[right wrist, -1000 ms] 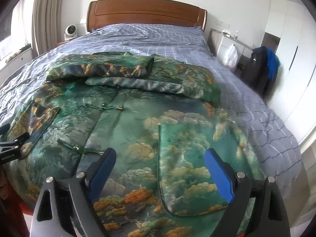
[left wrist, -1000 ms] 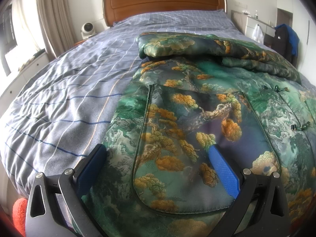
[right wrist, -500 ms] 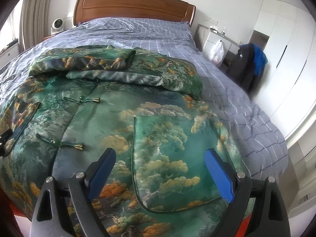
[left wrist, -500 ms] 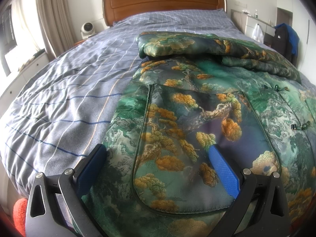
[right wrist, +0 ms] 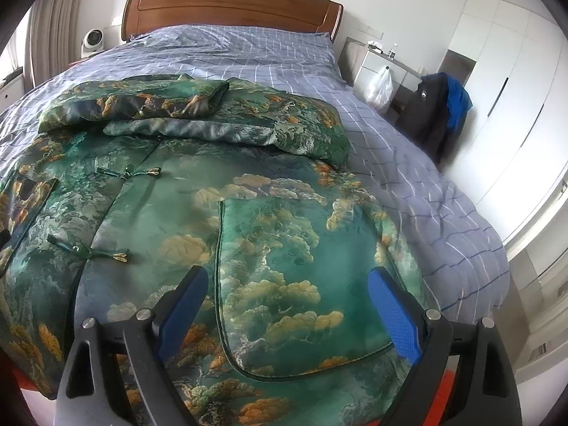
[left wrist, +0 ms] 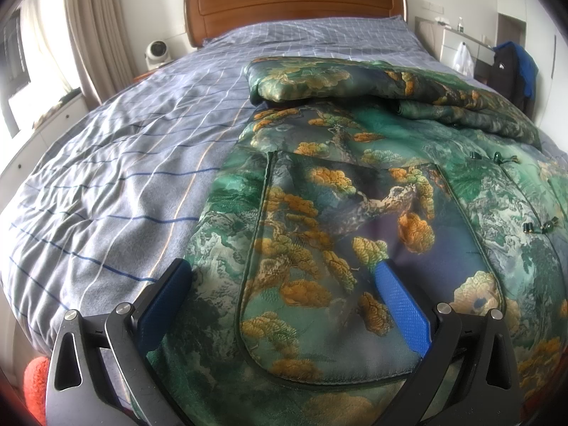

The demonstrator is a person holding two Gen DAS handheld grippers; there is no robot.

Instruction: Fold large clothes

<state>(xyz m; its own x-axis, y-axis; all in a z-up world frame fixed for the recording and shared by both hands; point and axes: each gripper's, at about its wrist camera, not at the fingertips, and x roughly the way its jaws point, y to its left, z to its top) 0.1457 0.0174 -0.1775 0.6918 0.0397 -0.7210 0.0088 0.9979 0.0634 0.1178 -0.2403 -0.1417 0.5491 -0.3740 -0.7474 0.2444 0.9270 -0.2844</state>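
Observation:
A large green brocade jacket (left wrist: pixel 355 184) with orange tree patterns lies front up on the bed, its sleeves folded across the chest at the far end. It also shows in the right wrist view (right wrist: pixel 213 191). My left gripper (left wrist: pixel 284 277) is open, its blue fingers straddling the left patch pocket (left wrist: pixel 340 248) near the hem. My right gripper (right wrist: pixel 287 284) is open over the right patch pocket (right wrist: pixel 291 269) near the hem. Neither holds cloth. Frog buttons (right wrist: pixel 88 250) run down the front.
The bed (left wrist: pixel 124 163) has a blue-grey checked sheet and a wooden headboard (left wrist: pixel 294 3). A white fan (left wrist: pixel 156 51) stands at the left bedside. A nightstand with a plastic bag (right wrist: pixel 380 83), dark clothes on a chair (right wrist: pixel 440 106) and white wardrobes are to the right.
The right gripper has moved to the right and a little forward along the hem, now centred on the right pocket. The left gripper has stayed still.

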